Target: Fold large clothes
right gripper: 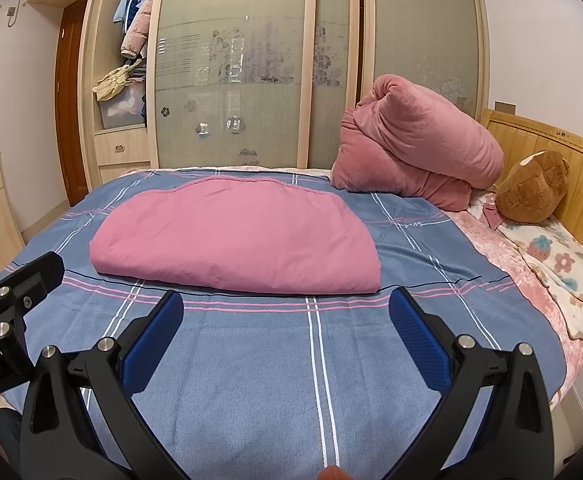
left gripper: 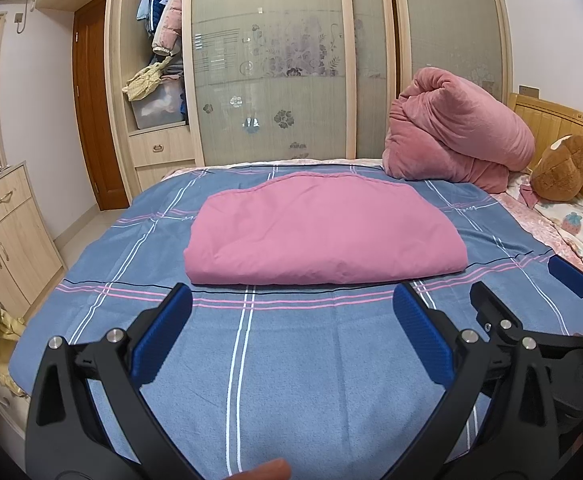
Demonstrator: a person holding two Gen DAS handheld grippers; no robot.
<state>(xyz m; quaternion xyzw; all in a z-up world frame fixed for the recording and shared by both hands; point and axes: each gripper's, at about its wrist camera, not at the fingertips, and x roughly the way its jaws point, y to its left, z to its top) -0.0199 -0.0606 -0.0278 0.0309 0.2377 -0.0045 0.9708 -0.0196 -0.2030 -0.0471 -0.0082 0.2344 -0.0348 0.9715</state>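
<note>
Both claws, left claw (left gripper: 291,336) & right claw (right gripper: 285,336), wide open w/ nothing held, hovering above bed (left gripper: 291,380); folded pink garment (left gripper: 323,232) at 12 o'clock; prob best to grip near corners together, lift evenly.

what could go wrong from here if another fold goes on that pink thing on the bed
1. The folded pink fabric bundle is thick with a rounded far edge, so another fold may bulge and spring open.
2. Both the left gripper and the right gripper are open, near the blue checked bedsheet; a low pinch might snag the sheet too.
</note>
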